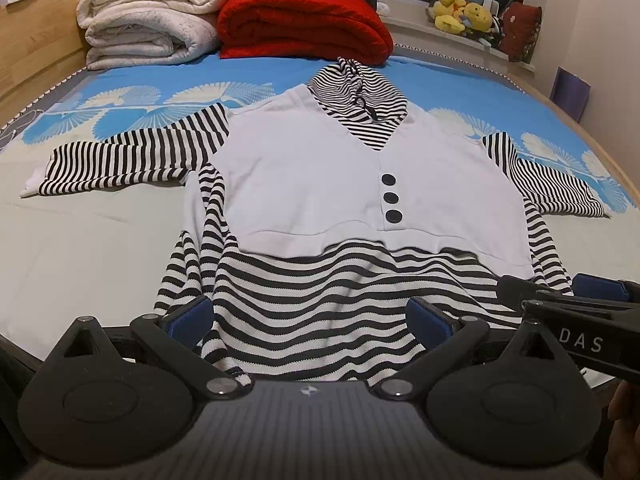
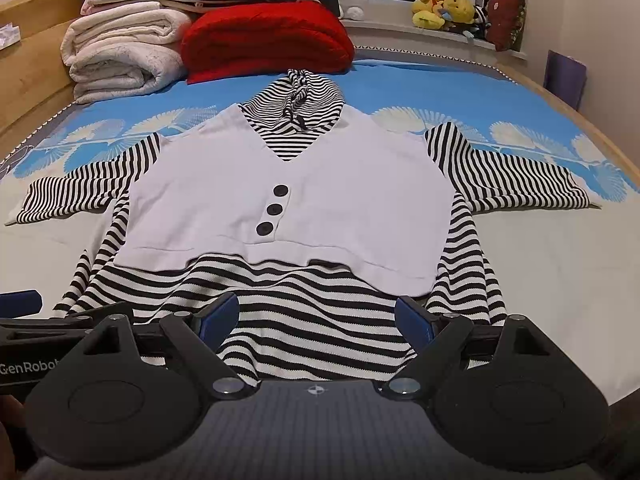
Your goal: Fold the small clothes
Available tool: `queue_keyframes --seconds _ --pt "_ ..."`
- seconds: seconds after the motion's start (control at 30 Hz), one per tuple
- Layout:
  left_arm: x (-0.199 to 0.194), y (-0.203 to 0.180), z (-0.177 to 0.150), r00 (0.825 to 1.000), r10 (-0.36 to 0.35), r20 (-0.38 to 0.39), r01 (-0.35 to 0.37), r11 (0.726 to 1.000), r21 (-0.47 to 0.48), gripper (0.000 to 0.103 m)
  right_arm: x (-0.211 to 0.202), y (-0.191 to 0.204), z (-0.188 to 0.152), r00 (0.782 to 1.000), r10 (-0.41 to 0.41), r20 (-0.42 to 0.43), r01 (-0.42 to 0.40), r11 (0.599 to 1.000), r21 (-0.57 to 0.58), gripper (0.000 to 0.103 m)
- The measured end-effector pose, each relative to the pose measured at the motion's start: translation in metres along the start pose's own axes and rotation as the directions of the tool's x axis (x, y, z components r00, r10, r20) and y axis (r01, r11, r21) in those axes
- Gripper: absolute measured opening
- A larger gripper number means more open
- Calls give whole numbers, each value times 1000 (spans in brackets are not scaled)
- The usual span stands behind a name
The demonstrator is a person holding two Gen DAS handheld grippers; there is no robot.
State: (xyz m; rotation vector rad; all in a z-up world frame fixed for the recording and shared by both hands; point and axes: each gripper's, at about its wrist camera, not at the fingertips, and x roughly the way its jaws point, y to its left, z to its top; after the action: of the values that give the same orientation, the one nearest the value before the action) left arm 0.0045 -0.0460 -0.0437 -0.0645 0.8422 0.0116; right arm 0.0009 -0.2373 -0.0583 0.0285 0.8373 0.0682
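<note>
Left claw [image 1: 310, 316] spread wide, holding nothing, poised over the striped hem of the hoodie [image 1: 360, 184]. Right claw [image 2: 316, 318] likewise wide open and empty, just beside the left one at the same hem. Hoodie lies flat, front up, on the bed [image 1: 100, 240], sleeves spread. Behind the hood: red blanket [image 1: 304, 24], then folded white blankets [image 1: 148, 20] alongside.

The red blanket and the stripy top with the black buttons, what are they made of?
The red blanket looks like thick knit or fleece: matte, with a bumpy weave. The stripy top looks like soft knit cotton: fine ribs and limp wrinkles. Its white front panel seems smoother. The buttons look like shiny plastic, though I can't be sure.
</note>
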Motion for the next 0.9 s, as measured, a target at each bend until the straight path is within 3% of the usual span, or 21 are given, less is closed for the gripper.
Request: queue_keyframes --seconds 0.9 --pt "8 1 -1 1000 3 -15 -3 1000 11 102 3 3 -3 1000 -17 -3 17 1000 -10 86"
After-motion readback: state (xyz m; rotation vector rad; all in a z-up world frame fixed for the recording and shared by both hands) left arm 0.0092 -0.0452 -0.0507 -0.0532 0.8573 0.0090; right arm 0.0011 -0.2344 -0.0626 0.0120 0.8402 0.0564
